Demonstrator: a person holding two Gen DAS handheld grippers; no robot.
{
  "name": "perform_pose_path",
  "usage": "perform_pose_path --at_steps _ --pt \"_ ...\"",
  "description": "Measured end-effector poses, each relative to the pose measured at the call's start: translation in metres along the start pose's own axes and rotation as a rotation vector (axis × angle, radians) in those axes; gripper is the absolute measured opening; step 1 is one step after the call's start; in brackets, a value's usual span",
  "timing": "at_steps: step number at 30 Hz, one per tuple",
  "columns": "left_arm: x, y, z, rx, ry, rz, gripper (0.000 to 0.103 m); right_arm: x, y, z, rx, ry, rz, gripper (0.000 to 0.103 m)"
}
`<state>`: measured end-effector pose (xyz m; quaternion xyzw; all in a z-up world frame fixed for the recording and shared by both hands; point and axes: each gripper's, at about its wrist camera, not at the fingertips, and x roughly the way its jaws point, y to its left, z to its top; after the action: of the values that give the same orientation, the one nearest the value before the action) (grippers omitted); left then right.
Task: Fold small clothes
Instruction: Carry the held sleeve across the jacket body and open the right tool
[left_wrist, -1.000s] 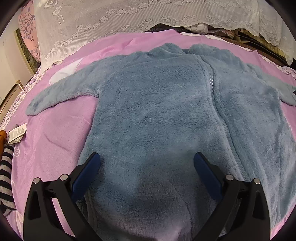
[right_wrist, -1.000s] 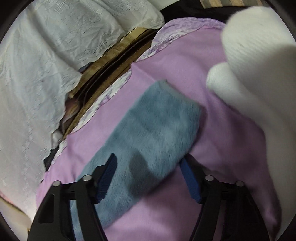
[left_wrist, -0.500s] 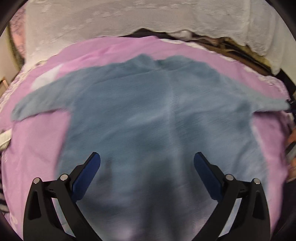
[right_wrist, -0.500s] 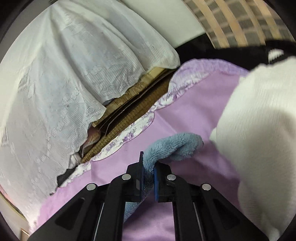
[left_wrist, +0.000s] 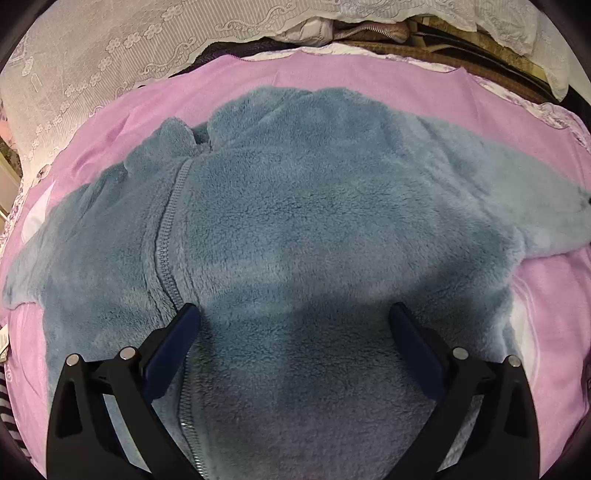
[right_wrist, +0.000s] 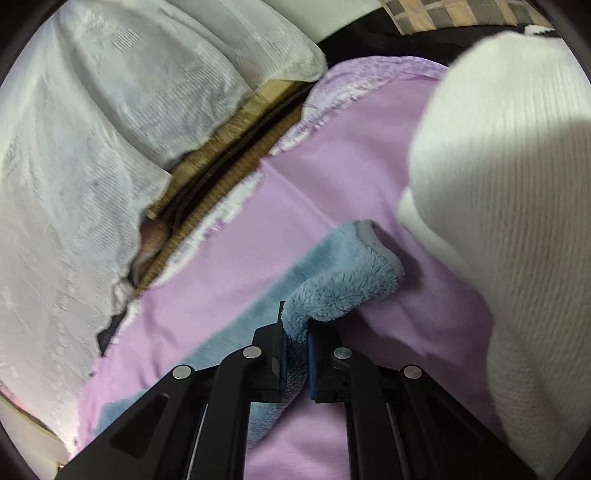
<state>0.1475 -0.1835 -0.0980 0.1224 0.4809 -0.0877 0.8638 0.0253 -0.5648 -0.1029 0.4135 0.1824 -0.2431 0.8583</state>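
Blue fleece jacket (left_wrist: 314, 229) spread on pink sheet (left_wrist: 369, 74), left gripper (left_wrist: 295, 332) wide above its lower middle, right gripper (right_wrist: 296, 332) pinching what looks like a sleeve cuff (right_wrist: 343, 273), white knit garment (right_wrist: 509, 221) at right.

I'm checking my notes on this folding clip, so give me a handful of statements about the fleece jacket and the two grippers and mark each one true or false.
1. The right gripper is shut on the end of the sleeve. True.
2. The left gripper is clamped on the blue fleece jacket. False: its fingers stand wide apart over the jacket body, holding nothing.
3. The jacket lies on a pink sheet. True.
4. The zipper is open and the jacket front spread apart. False: the zipper is closed along the front.
5. A white knitted garment lies just beyond the gripped sleeve end. True.
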Motion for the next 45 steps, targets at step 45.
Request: perform_pose_path --at_steps 45 --pt "0.01 0.259 -0.051 -0.299 -0.109 0.122 0.099 -0.028 0.338 -0.27 -0.594 0.332 0.401 0.009"
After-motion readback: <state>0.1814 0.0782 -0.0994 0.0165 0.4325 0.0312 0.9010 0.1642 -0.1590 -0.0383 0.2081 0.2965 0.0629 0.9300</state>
